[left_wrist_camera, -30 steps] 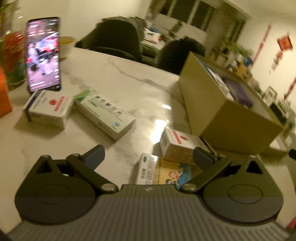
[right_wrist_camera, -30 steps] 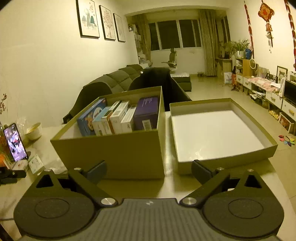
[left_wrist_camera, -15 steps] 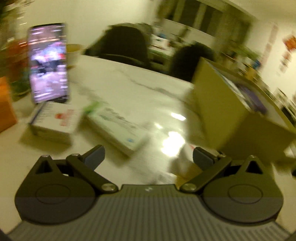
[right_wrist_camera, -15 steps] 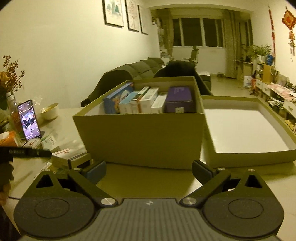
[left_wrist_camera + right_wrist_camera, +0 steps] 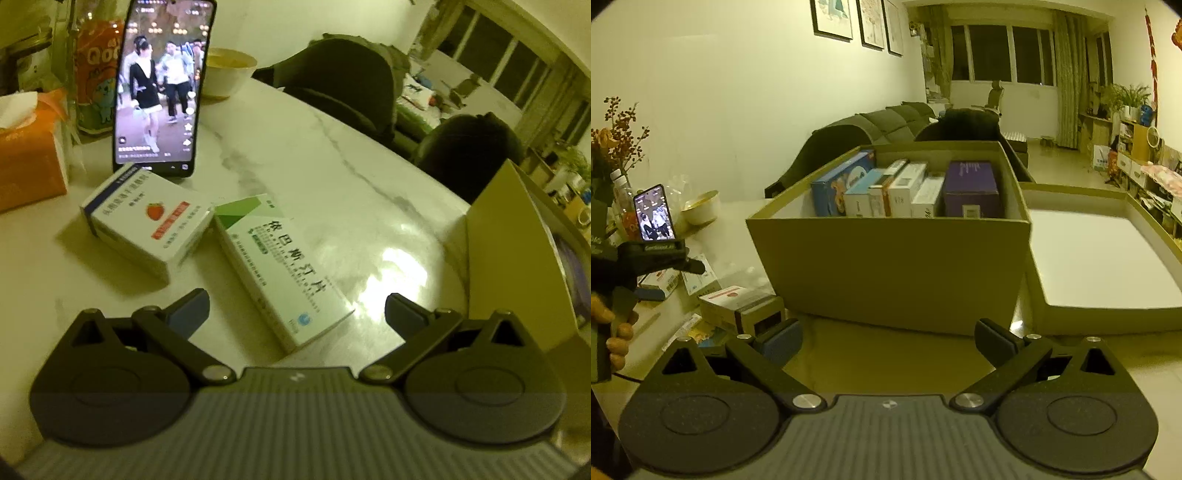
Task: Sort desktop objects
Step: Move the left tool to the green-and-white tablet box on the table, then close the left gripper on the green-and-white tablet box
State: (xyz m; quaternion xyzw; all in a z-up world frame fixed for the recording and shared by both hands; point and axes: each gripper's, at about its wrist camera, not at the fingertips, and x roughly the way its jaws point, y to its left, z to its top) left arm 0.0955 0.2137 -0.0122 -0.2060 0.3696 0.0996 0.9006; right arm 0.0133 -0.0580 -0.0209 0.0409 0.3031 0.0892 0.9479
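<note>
Left wrist view, near to far: left gripper (image 5: 293, 308) spread wide, nothing betw the fingers, hovering low over the marble table (image 5: 295, 155). The green-and-white box (image 5: 280, 266) lies flat right ahead, its near corner betw the fingertips, long axis skewed diagonally. Just beside it, corner nearly touching, sits the strawberry box (image 5: 147, 221), w/ a phone (image 5: 164, 81) propped upright behind that. Open carton (image 5: 517, 258) at far right edge.

Risks, as I judge them: box is skewed vs the jaws, so closing now may catch one corner and spin it or skid it on the glossy top. Pushing fwd could shove it into the strawberry box, then the phone could tip.

Right wrist view: right gripper (image 5: 888, 341) also wide apart and empty, held level, facing the carton (image 5: 894, 258) w/ packs stood in a row inside; lid (image 5: 1100, 258) alongside. Two more boxes (image 5: 742, 306) wait near its left finger. At far left, a hand (image 5: 613, 332) grips the left tool's handle, tool angled down toward the table.
</note>
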